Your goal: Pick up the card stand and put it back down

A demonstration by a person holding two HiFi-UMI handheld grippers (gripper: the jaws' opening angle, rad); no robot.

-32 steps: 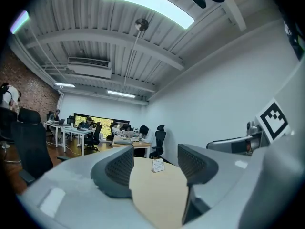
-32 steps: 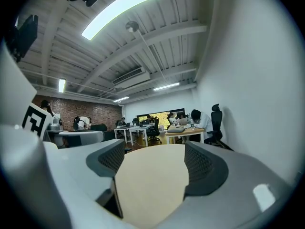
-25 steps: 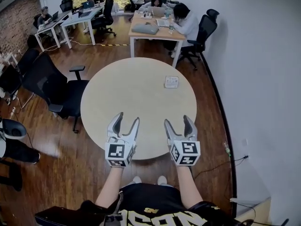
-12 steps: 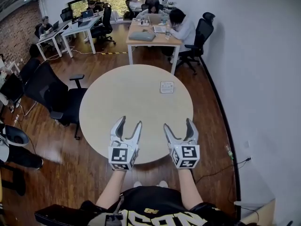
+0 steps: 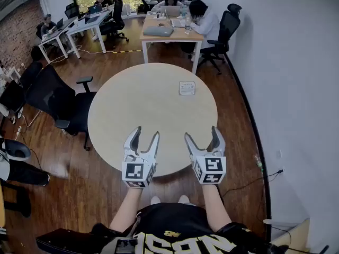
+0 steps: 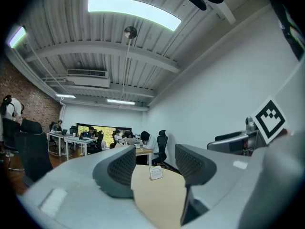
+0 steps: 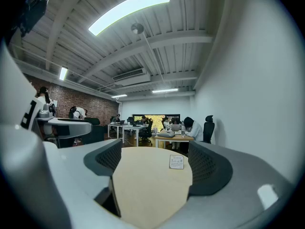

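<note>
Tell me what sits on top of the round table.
Only the card stand, upright toward the far right of the table. The left gripper and right gripper cover bits of its near rim.

No wording can be read with certainty. Card stand [image 5: 187, 88], far right part of the round desk [image 5: 132, 115]: printed lines, too small to read. Black shirt [image 5: 175, 236], near side of the desk: large white letters, cut off and illegible.
</note>
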